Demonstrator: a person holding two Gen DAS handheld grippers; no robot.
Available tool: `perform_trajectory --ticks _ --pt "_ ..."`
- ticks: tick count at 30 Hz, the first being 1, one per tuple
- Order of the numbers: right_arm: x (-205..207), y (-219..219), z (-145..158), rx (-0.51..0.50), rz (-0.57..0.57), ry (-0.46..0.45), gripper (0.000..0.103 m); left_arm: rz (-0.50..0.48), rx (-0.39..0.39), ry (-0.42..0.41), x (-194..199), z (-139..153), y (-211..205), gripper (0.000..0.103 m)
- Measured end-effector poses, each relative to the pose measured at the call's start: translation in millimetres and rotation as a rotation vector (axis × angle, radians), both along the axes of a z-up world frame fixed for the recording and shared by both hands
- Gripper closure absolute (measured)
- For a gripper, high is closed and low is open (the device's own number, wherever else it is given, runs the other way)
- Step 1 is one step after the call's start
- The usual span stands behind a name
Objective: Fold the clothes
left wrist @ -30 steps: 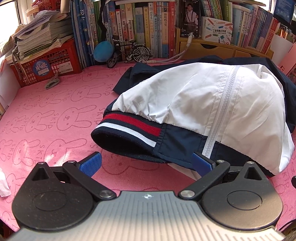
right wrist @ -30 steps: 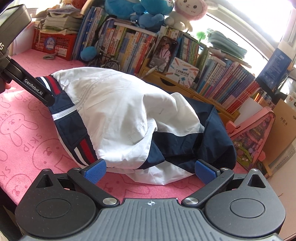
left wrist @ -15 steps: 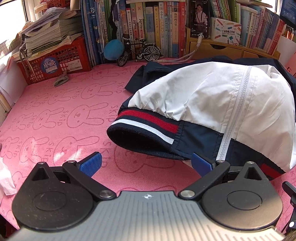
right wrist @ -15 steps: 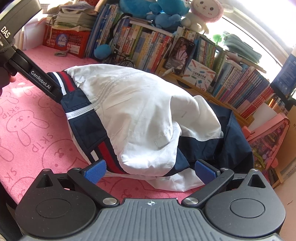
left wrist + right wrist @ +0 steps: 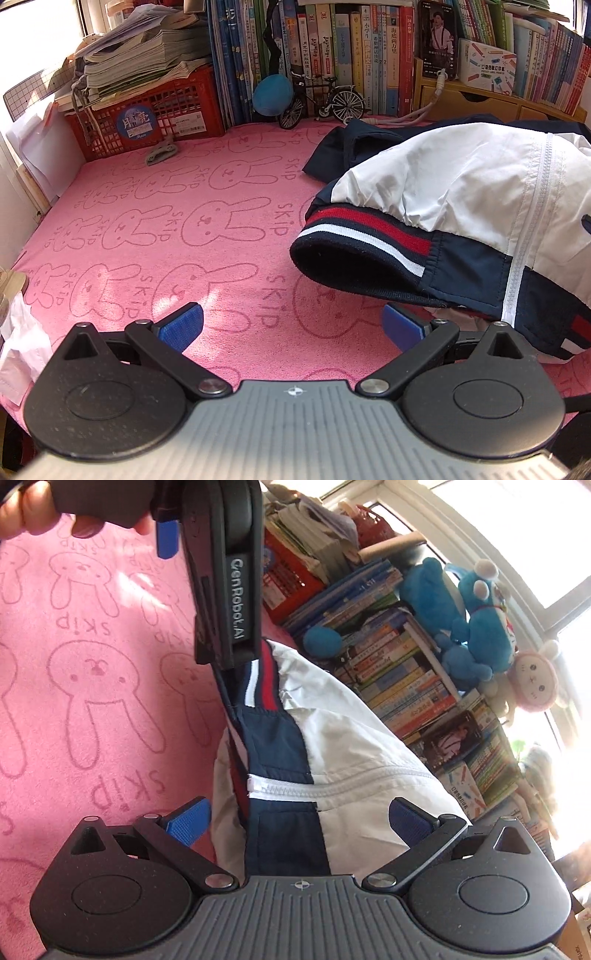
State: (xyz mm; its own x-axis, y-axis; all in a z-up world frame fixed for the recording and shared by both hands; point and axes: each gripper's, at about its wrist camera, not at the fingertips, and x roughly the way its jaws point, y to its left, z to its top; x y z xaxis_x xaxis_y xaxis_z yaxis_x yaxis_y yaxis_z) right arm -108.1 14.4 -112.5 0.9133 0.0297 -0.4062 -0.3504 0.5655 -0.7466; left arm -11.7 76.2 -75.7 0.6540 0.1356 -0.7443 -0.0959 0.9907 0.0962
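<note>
A white and navy jacket (image 5: 461,206) with a red-and-white striped hem lies bunched on the pink rabbit-print mat (image 5: 155,229), to the right in the left wrist view. My left gripper (image 5: 291,326) is open above bare mat, and its right pad sits just short of the hem. In the right wrist view the jacket (image 5: 354,746) fills the middle, zipper end toward me. My right gripper (image 5: 299,821) is open, with the navy hem panel and zipper between its spread pads. A hand (image 5: 26,509) holds the left gripper's black housing (image 5: 229,590) above the striped hem.
A red crate (image 5: 147,110) stacked with papers, a row of books (image 5: 332,55), a model bicycle (image 5: 321,99), a blue ball (image 5: 273,94) and a wooden drawer unit (image 5: 480,99) line the back. Plush toys (image 5: 461,609) top the books. White paper (image 5: 18,339) lies at the left edge.
The left gripper has drawn left, so the hem now lies off to its right. The right gripper has rolled sideways and closed in on the hem by the zipper.
</note>
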Motion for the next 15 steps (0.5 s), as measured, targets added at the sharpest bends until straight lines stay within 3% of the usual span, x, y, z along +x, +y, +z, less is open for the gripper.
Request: perform_trajectory --ticks 5,10,15 --pt "31 -49 32 0.214 -0.212 -0.012 0.0 -0.027 -0.011 -0.02 12 -5 -1 0.0" --pt "57 -94 46 0.274 -0.424 -0.098 0.0 -0.037 -0.025 -0.027 36 -16 -8 0.0" --pt "48 -124 51 0.326 -0.578 -0.218 0.0 -0.126 0.008 -0.059 38 -23 -34 0.0"
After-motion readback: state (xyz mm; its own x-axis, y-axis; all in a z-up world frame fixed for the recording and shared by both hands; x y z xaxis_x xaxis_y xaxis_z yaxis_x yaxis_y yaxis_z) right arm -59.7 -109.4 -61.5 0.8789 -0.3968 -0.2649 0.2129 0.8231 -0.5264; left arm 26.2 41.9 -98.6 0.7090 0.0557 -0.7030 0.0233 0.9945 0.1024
